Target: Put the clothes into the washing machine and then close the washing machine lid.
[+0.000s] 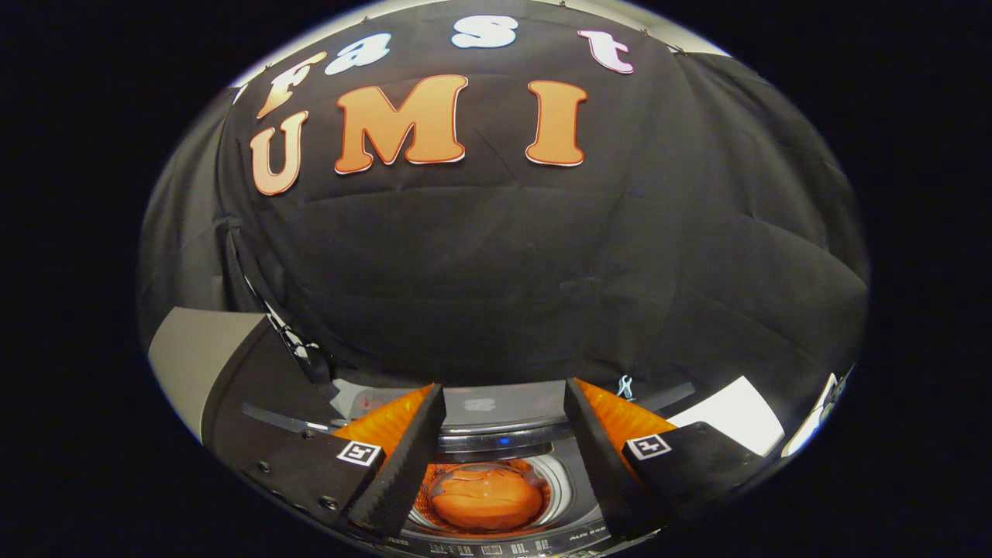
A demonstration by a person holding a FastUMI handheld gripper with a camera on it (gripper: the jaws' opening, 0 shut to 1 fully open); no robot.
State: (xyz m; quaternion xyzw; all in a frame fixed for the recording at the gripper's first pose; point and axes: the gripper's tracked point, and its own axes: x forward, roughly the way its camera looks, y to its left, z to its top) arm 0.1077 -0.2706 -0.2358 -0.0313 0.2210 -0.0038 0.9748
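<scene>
My gripper (504,389) is open, its two fingers spread wide with nothing between them. It hangs above the top-loading washing machine (504,443), which sits low between the fingers. An orange bundle of clothes (484,502) lies in the round drum (559,488), under what looks like a glossy clear lid window with reflections on it. I cannot tell for sure whether the lid is down. A dark control strip with a small blue light (504,441) runs along the machine's back edge, just beyond the drum.
The black cloth wall (511,263) rises close behind the machine. A grey panel (194,353) stands beyond the left finger. A white sheet (728,415) lies beyond the right finger.
</scene>
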